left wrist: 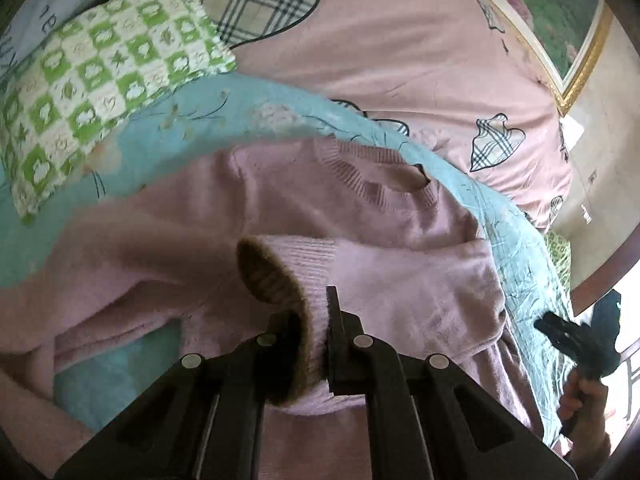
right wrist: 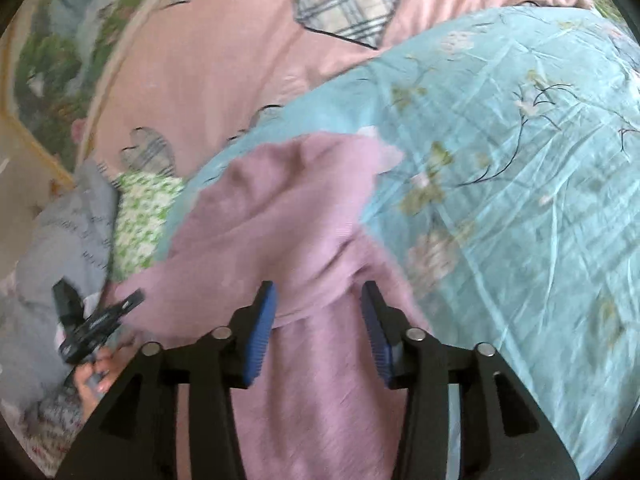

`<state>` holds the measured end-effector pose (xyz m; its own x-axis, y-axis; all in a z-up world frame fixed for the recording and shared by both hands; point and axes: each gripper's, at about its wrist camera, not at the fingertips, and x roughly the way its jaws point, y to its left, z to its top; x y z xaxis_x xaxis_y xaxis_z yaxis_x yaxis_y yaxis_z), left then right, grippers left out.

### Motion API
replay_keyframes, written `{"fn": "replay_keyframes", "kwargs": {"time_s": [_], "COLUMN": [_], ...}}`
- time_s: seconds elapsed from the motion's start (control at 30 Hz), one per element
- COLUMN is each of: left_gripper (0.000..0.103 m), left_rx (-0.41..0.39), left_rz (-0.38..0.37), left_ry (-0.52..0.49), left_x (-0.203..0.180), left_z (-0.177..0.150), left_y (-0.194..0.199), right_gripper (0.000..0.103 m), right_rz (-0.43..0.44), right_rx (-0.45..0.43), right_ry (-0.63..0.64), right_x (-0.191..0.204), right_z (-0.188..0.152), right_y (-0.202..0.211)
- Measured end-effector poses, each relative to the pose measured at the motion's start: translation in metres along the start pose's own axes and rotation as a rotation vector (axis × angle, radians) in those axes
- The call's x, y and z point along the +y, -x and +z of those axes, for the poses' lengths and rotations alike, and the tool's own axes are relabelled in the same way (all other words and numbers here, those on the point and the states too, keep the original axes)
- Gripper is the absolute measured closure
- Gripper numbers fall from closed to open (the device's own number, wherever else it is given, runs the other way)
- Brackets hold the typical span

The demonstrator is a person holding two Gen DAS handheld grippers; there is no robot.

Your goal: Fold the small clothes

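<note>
A lilac knitted sweater lies spread on a turquoise floral sheet, neckline toward the far side. My left gripper is shut on the sweater's ribbed sleeve cuff, which is pulled across the sweater's body. In the right wrist view the same sweater is rumpled on the sheet. My right gripper is open, its blue pads on either side of a stretch of the sweater, not closed on it. The right gripper also shows in the left wrist view.
A pink quilt with plaid hearts covers the bed behind. A green-and-white checked cloth and a grey printed garment lie at the left. A framed picture stands at the bed's far side. The left gripper appears in the right wrist view.
</note>
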<state>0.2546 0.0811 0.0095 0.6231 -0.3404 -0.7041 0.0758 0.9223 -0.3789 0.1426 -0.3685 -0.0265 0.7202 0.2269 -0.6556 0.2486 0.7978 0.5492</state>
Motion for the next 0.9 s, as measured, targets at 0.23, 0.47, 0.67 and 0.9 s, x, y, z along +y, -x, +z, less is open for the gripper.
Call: {"fn": "replay_keyframes", "kwargs": {"time_s": [0.23, 0.47, 0.67, 0.9], "left_gripper": [0.097, 0.097, 0.097, 0.098], "left_rx": [-0.050, -0.031, -0.044, -0.004], "left_rz": [0.014, 0.032, -0.039, -0.020], "left_ry": [0.013, -0.040, -0.083, -0.090], "left_x": [0.013, 0.005, -0.023, -0.036], "left_z": [-0.002, -0.014, -0.009, -0.003], "left_y": [0.009, 0.002, -0.011, -0.055], "right_gripper": [0.048, 0.048, 0.094, 0.096], "right_rz": [-0.050, 0.061, 0.008, -0.190], "right_rx": [0.056, 0.105, -0.072, -0.119], "right_ry": [0.020, -0.176, 0.008, 0.188], "right_x": [0.002, -0.029, -0.011, 0.005], "right_z": [0.052, 0.082, 0.118, 0.152], "right_y": [-0.070, -0.125, -0.080, -0.078]}}
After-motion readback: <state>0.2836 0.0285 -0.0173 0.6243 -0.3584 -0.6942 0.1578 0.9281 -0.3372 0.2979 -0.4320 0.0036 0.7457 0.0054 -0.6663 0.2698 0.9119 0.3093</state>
